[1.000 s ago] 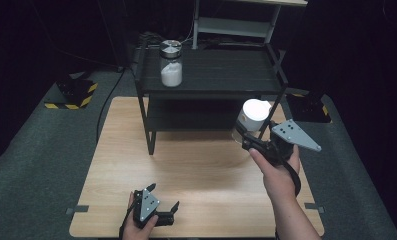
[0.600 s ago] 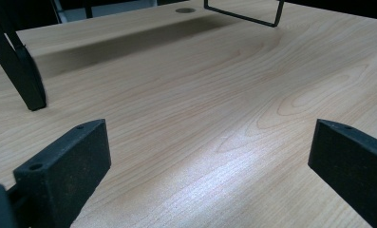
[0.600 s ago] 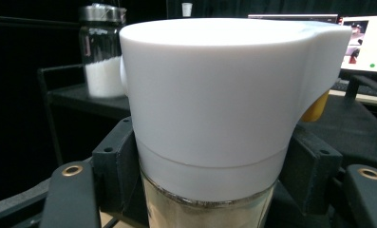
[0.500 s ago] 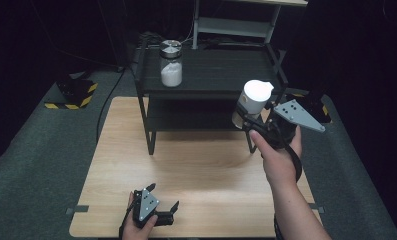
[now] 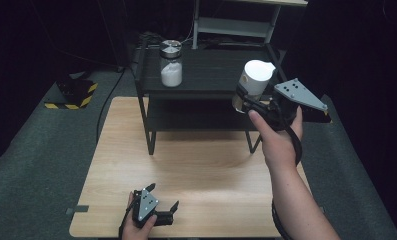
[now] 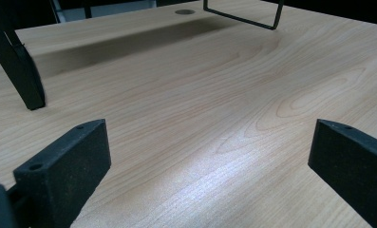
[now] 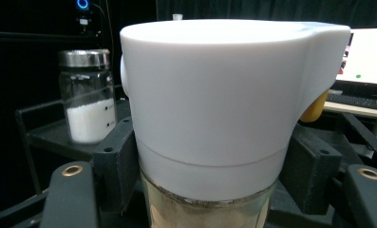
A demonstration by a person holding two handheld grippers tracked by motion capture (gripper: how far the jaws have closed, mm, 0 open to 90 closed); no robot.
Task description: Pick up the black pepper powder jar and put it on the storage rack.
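Two jars, two grippers

shelf top open, jar at left

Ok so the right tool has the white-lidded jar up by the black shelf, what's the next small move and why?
Probably carry the white-lidded jar over the black shelf top and lower it beside the salt jar. The right tool grips it in the air at the shelf's front right edge, where bare space lies.

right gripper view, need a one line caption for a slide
Right gripper clamps a white-lidded clear glass jar, with a steel-capped glass jar of white powder on the black shelf behind.
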